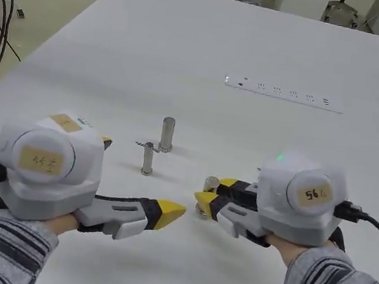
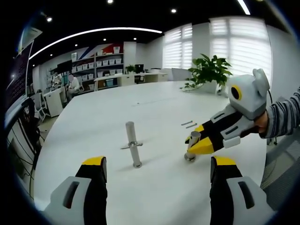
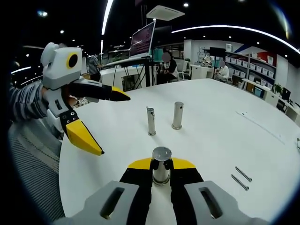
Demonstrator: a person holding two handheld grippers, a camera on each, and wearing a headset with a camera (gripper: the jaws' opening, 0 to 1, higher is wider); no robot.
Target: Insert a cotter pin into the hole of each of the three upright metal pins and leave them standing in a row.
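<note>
Presently, upright metal pin is clamped between closed jaws of right gripper. Left gripper is held wide open, empty. Loose cotter pins are seen lying flat beside right gripper, on side away from left gripper.

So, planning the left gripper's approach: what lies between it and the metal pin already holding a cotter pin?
The stretch is bare table: the left gripper view shows nothing between the left gripper and that metal pin.

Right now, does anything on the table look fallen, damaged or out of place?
Nothing has fallen or looks damaged. The far pin, the middle pin with its cotter pin, and the held pin in the right gripper all stand upright. Only the held pin sits off the others' line.
</note>
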